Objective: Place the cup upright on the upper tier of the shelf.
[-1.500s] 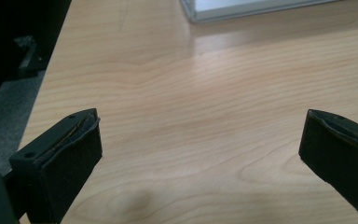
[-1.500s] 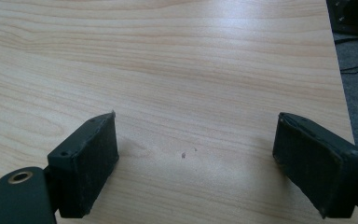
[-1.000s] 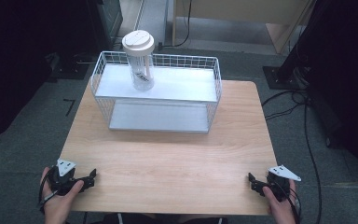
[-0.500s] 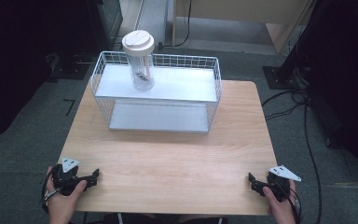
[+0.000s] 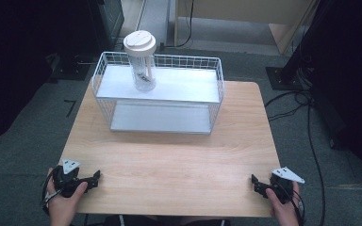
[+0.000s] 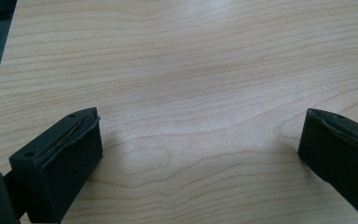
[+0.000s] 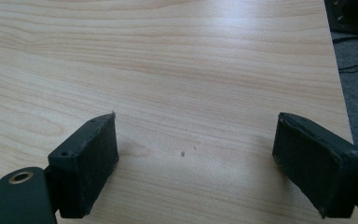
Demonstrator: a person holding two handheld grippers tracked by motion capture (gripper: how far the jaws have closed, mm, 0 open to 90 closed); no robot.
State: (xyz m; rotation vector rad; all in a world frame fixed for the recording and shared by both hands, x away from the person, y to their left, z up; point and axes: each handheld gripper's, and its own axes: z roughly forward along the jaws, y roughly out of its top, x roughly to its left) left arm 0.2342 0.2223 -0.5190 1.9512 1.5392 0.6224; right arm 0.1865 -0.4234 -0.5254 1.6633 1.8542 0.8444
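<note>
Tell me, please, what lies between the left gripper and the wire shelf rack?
Bare wooden tabletop separates the left gripper and white wire rack, per the high view.

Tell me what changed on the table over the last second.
The left tool slid slightly right along the near table edge, holding nothing. The right tool, the tall lidded cup on the wire rack's top shelf, and the rack itself stayed put. Both tools' jaws are open.

Each black gripper, left gripper (image 5: 88, 180) and right gripper (image 5: 259, 184), carries a grey three-cornered plate, blocky matte jaws with small screw holes, and a trailing black cable.
</note>
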